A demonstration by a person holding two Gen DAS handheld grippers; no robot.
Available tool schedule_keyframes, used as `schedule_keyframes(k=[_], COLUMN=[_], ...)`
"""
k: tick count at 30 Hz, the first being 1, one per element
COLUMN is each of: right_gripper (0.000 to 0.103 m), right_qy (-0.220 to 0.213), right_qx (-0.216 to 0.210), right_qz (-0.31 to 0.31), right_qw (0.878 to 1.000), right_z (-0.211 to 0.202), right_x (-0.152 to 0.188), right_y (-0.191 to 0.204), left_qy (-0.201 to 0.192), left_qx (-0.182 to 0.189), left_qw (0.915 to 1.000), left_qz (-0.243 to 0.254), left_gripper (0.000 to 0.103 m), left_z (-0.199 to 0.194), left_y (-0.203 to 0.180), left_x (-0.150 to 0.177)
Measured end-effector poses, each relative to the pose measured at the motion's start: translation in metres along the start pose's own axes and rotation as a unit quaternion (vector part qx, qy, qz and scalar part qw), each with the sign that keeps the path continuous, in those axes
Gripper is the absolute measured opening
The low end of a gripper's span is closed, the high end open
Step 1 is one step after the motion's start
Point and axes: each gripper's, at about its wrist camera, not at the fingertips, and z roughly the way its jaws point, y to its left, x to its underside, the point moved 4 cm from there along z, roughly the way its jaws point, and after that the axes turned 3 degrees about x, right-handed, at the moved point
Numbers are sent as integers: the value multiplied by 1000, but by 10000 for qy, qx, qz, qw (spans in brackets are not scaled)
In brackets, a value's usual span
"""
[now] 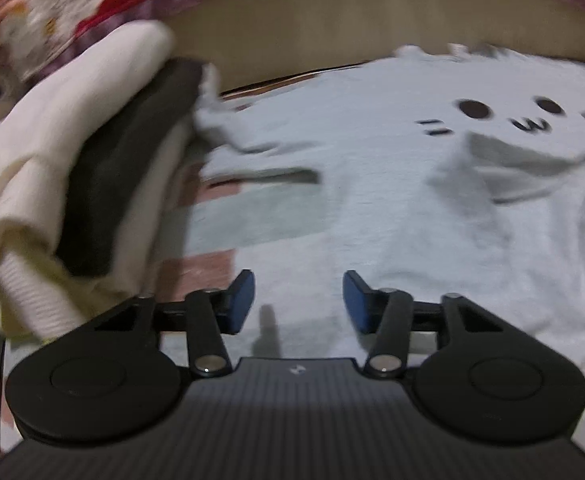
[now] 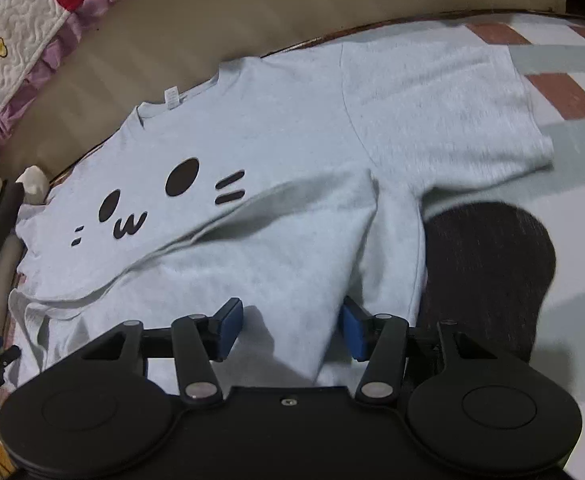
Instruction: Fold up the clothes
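Checked bedding [image 2: 564, 92] carries a grey cat-face shirt [image 2: 276, 152], partly folded. Both claws gape with nothing gripped: left claw [image 1: 298, 302] above its hem, right claw [image 2: 290, 330] straddling a fold.

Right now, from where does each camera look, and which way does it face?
Left wrist: sits on the left gripper, looks down over its open jaws at the grey T-shirt; folded stack of clothes to the left.
Right wrist: sits on the right gripper, looks down at the same shirt; jaws open astride a fold, dark cloth on the right.
Shared: the shirt's cat face print, the quilt.
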Motion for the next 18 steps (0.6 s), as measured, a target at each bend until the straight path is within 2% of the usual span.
schedule_keyframes(k=[1, 2, 4, 7, 8, 10, 12, 14, 16, 18], right_gripper=[45, 21, 4, 3, 3, 3, 3, 3, 3, 3], right_qy=[-84, -151, -350, -854, -1021, -1054, -1001, -972, -950, -925], right_qx=[-11, 74, 248, 383, 428, 506, 603, 604, 554, 507], right_qz=[22, -56, -281, -618, -730, -819, -875, -876, -835, -764], right_qw=[10000, 9998, 9987, 9937, 9912, 9898, 9893, 9896, 9904, 9915], right_z=[0, 1, -2, -15, -20, -21, -19, -18, -17, -16], right_x=[-1, -1, -3, -10, -12, -13, -11, -11, -11, -12], right_y=[-1, -2, 1, 9, 12, 13, 12, 11, 10, 9], left_qy=[-69, -203, -456, -604, -590, -396, -50, 381, 484, 395], left_qx=[175, 489, 1110, 1726, 1850, 1921, 1885, 1826, 1706, 1424], left_qw=[9997, 9981, 9916, 9831, 9804, 9770, 9762, 9783, 9794, 9815], left_qz=[-171, -303, -475, 104, 345, 839, 1076, 903, 963, 1216], left_gripper=[47, 47, 50, 55, 59, 62, 63, 63, 64, 72], left_z=[-5, -12, -27, -41, -43, -39, -28, -17, -11, -9], left_y=[4, 4, 2, -24, -34, -53, -67, -72, -77, -83], left_x=[-3, -6, -13, -11, -8, 2, 11, 20, 28, 33])
